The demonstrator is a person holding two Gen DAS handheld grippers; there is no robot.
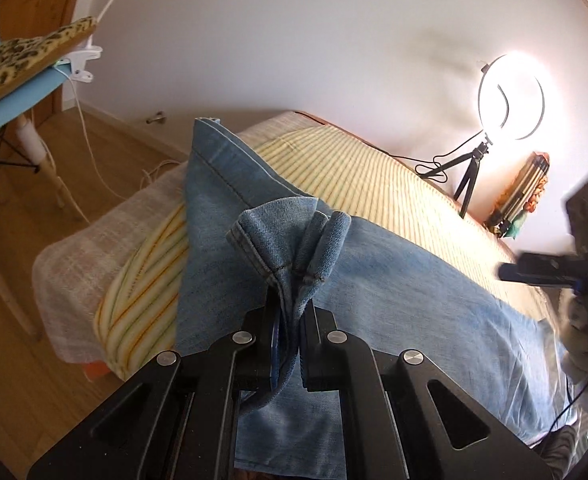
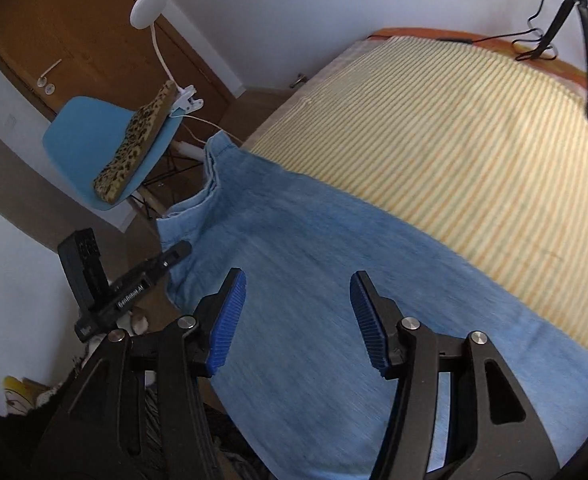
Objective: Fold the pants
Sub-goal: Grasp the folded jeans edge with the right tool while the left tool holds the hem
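Denim, pale blue and washed soft – the pants [image 1: 394, 280] lie spread across the striped bedcover [image 1: 374, 184], filling the centre and lower right of the left wrist view, with one hem sticking up near the top centre. At the lower centre of that frame the left gripper [image 1: 290, 344] is closed tight on a bunched wad of the cloth; seams and a rolled edge puff up just above its fingers, so it looks like a leg end or a waistband corner, though I cannot say which. From here I'd judge a fold is under way: that edge is lifted and ready to be carried over the rest of the garment.

Across in the right wrist view, the right gripper [image 2: 298, 320] sits at the lower centre, its blue ribbed pads [image 2: 230, 320] spread wide with nothing between them, hovering over flat denim. It points up the fabric toward the blue chair [image 2: 90, 132] in the upper left. The image is smeared, so how near it is to the cloth I cannot tell.

Next, I'd guess, the right one needs to settle on a matching edge and pinch it – then both can bring the fold across evenly, keeping the layers from sliding
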